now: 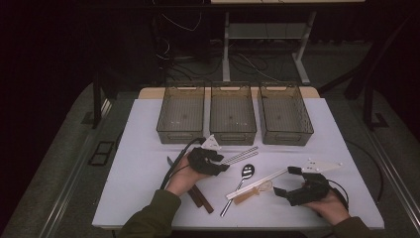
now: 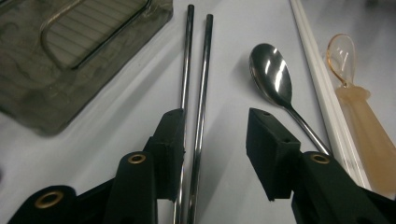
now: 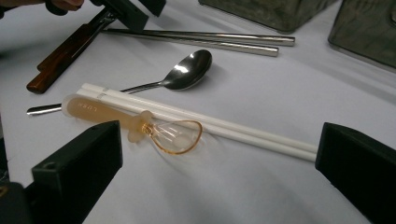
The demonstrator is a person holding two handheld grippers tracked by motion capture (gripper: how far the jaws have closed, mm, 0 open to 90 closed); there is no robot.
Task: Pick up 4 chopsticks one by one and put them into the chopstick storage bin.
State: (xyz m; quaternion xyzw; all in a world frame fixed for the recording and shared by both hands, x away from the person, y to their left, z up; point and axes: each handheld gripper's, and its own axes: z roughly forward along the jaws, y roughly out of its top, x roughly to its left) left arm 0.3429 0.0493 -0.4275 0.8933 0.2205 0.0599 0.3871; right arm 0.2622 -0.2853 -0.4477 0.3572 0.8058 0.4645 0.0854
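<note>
While our right tool (image 3: 219, 172) gapes before the white chopsticks (image 3: 210, 125), our left tool (image 2: 215, 140) straddles the steel chopsticks (image 2: 196, 70), unclenched.

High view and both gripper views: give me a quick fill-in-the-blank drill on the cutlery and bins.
1. The left hand-held gripper has its jaws open around the pair of ____ chopsticks.
2. Clear grey plastic bins in the row: ____.
3. The long white plastic chopsticks lie beside the translucent amber ____.

Answers: metal; three; spoon
</note>
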